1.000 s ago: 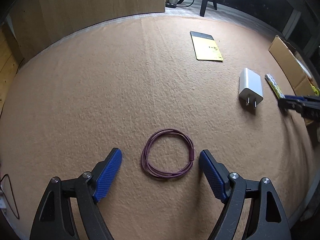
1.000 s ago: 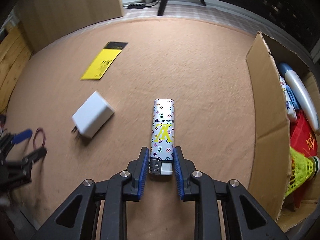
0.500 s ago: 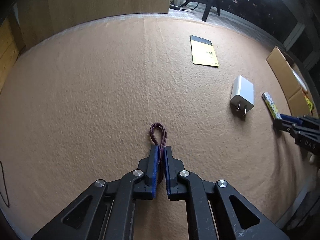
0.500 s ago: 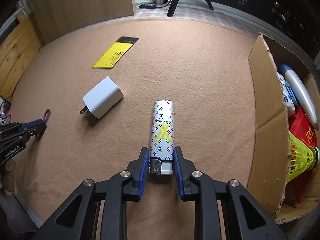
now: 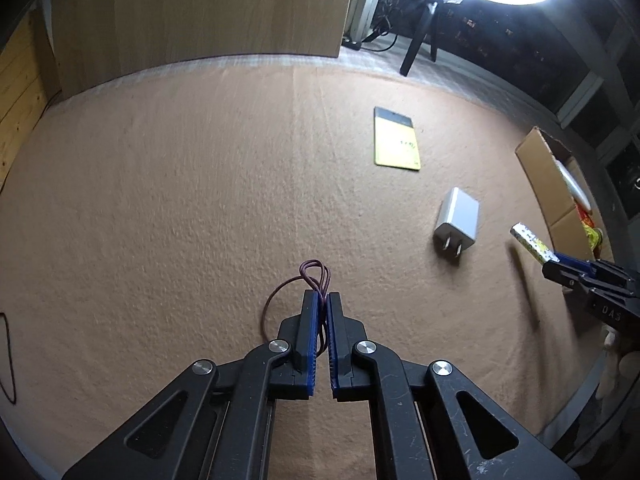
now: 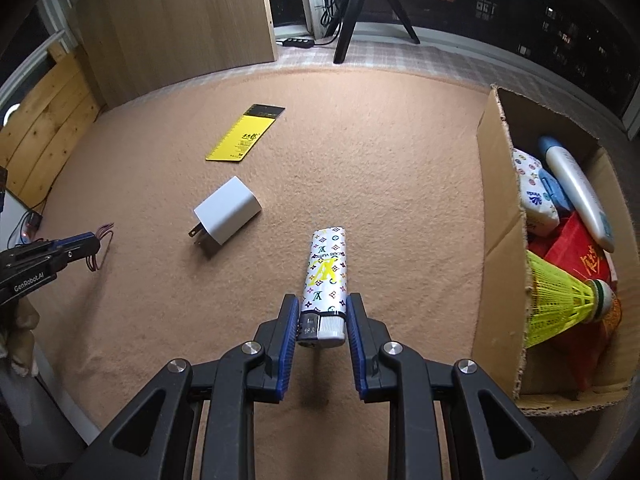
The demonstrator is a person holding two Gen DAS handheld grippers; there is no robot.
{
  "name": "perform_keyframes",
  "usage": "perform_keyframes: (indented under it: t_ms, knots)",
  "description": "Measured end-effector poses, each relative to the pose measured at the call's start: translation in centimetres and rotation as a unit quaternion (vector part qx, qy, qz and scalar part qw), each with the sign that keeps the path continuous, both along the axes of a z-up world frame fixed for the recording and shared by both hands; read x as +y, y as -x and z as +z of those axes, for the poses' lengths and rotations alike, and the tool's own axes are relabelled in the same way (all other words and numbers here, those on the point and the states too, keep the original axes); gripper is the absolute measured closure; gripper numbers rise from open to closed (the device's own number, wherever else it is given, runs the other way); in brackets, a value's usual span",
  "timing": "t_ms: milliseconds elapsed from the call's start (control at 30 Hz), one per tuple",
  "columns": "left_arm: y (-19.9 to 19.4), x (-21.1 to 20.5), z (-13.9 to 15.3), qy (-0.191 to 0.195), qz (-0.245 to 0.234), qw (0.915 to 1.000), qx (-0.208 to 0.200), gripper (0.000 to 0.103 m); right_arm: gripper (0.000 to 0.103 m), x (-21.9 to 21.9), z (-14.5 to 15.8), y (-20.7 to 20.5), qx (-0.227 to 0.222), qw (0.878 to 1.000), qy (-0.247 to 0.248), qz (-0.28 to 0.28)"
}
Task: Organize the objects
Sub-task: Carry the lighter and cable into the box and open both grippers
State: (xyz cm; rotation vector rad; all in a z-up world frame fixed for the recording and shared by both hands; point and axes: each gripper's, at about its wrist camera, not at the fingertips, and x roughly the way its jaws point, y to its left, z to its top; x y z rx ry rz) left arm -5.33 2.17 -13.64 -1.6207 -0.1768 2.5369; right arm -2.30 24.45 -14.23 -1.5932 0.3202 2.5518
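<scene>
- The left gripper [image 5: 323, 300] is pinching the purple cord loop [image 5: 310, 276] with its jaws closed on the strands. The squashed end is poking out past the tips, and one slack strand is trailing down toward 7 o'clock onto the carpet [image 5: 180, 200].
- That cord looks thin, floppy and basically weightless, so it's probably going to sag and swing. I'd say gripping the bunched strands together, like it's doing, is the safest hold.
- The right gripper [image 6: 322, 312] is clamped on the lighter [image 6: 326, 276] at its cap end. The patterned body is sticking straight out toward 12 o'clock, above the carpet.
- The lighter looks stiff, light and kinda slick plastic. A hold that far back could let it pivot, so I'd keep the squeeze firm.
- The left gripper is pointing nearly level and forward, while the right one is tilting down a bit.
- The cardboard box [image 6: 500, 184] is sitting at 3 o'clock of the lighter, already holding a shuttlecock [image 6: 560, 300] and a white bottle [image 6: 576, 192].
- The white charger [image 6: 228, 210] and yellow card [image 6: 244, 136] are lying loose at 10 to 11 o'clock.
</scene>
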Motion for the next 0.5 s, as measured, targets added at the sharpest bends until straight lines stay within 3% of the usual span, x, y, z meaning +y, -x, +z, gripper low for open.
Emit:
perform_keyframes:
  t_ms: [500]
  knots:
    - [0.9,5.5,6.3,-0.026,-0.053,0.9964,0.061,0.099,0.081,4.1,6.9,-3.6,0.071,0.997,-0.018,-0.032]
